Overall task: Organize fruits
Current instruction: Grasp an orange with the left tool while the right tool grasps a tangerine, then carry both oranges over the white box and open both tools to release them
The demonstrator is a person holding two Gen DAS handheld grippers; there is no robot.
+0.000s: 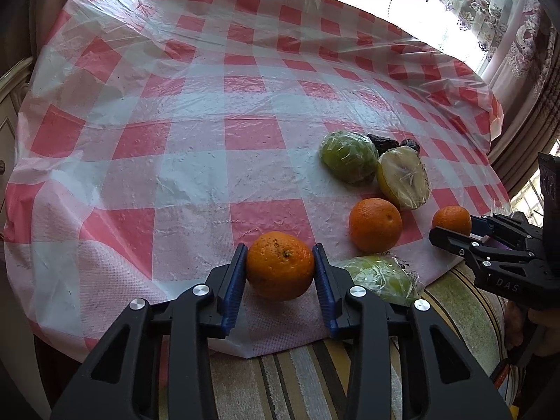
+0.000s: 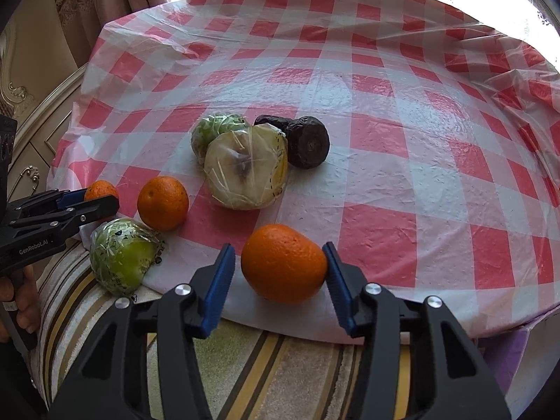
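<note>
My left gripper (image 1: 280,266) is shut on an orange (image 1: 280,266), its blue pads touching both sides, near the table's front edge. My right gripper (image 2: 278,273) brackets a second orange (image 2: 283,264); the right pad touches it and a gap shows at the left pad. A third orange (image 1: 375,224) lies between them, also in the right wrist view (image 2: 162,203). Wrapped green fruit halves (image 1: 348,157) (image 1: 383,278), a wrapped pale cut half (image 2: 245,171) and dark wrinkled fruits (image 2: 308,141) lie nearby.
The round table has a red-and-white checked plastic cloth (image 1: 196,133). A striped cushion (image 2: 266,367) lies under the front edge. Curtains and a bright window (image 1: 437,7) stand behind the table, a cream cabinet (image 2: 31,105) to the left.
</note>
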